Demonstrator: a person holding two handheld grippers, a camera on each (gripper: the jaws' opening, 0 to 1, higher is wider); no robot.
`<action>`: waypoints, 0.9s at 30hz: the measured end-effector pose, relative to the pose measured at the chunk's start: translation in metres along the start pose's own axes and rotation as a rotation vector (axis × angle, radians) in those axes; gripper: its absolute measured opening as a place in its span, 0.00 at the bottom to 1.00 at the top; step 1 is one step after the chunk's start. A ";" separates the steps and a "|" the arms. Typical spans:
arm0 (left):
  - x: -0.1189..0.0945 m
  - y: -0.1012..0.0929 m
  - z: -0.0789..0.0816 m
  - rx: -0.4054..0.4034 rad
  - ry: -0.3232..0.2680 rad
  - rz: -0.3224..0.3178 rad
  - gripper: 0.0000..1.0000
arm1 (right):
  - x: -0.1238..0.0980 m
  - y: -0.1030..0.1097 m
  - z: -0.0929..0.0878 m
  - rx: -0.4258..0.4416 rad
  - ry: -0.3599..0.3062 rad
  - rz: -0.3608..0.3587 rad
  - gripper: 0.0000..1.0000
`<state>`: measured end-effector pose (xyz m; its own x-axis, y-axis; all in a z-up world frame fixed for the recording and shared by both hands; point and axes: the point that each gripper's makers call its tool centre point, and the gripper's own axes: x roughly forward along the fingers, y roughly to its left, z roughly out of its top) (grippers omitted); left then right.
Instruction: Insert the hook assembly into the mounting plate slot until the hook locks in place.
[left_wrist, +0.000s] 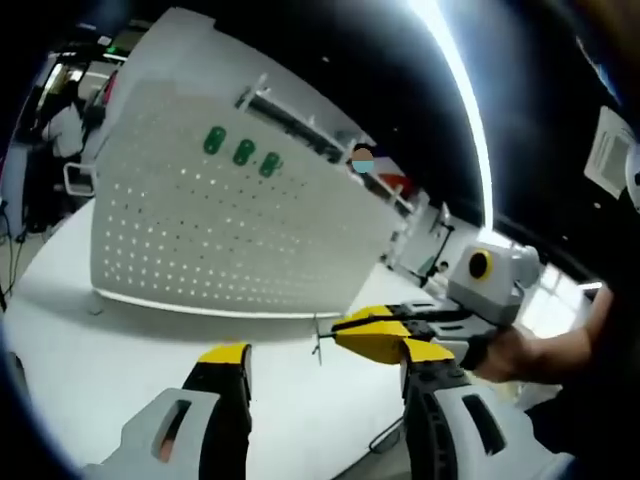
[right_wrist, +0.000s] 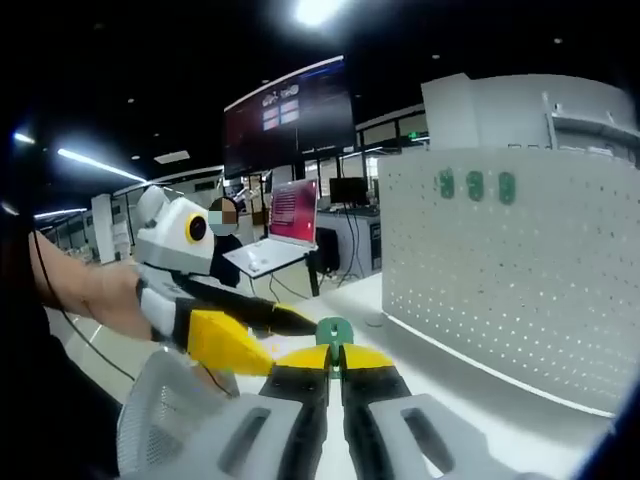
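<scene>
The pegboard (left_wrist: 230, 215) stood upright on the white table (left_wrist: 110, 350), a white panel full of small holes. Three green hooks (left_wrist: 243, 152) sat in a row in its upper part. In the right gripper view the same pegboard (right_wrist: 520, 270) stood to the right, with the three green hooks (right_wrist: 475, 185) near its top edge and the table (right_wrist: 480, 400) running along its base.

The right gripper (right_wrist: 337, 362) had its yellow-tipped jaws closed on a green hook (right_wrist: 334, 332), which stood up from between the tips. This held hook was off the pegboard, well apart from it and to its left, lower than the row of three. In the left gripper view the right gripper (left_wrist: 345, 328) came in from the right, held by a hand (left_wrist: 535, 350), its tips in front of the pegboard's lower right corner. A thin wire part (left_wrist: 317, 342) showed at those tips, clear of the panel.

The left gripper (left_wrist: 325, 362) had its jaws spread wide with nothing between them, above the table in front of the pegboard. In the right gripper view the left gripper (right_wrist: 300, 325) reached in from the left, its tip just beside the held hook; whether it touched could not be told.

An open laptop (right_wrist: 285, 225) and a large screen (right_wrist: 290, 115) stood behind, to the left of the pegboard.
</scene>
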<state>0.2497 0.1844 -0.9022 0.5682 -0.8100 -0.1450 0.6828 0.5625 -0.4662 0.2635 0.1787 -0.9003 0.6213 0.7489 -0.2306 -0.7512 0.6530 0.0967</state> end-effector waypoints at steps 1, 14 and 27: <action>0.000 -0.001 0.000 0.009 -0.002 0.000 0.71 | 0.001 0.001 0.001 0.005 -0.004 0.003 0.00; -0.007 0.014 -0.018 0.014 0.009 0.053 0.92 | 0.000 -0.013 0.000 0.124 -0.041 -0.038 0.00; -0.019 0.026 -0.047 0.038 0.066 0.110 1.00 | 0.000 -0.032 0.003 0.206 -0.093 -0.125 0.00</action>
<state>0.2353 0.2072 -0.9523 0.6104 -0.7514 -0.2508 0.6356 0.6535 -0.4111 0.2882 0.1578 -0.9003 0.7316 0.6616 -0.1642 -0.6116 0.7435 0.2706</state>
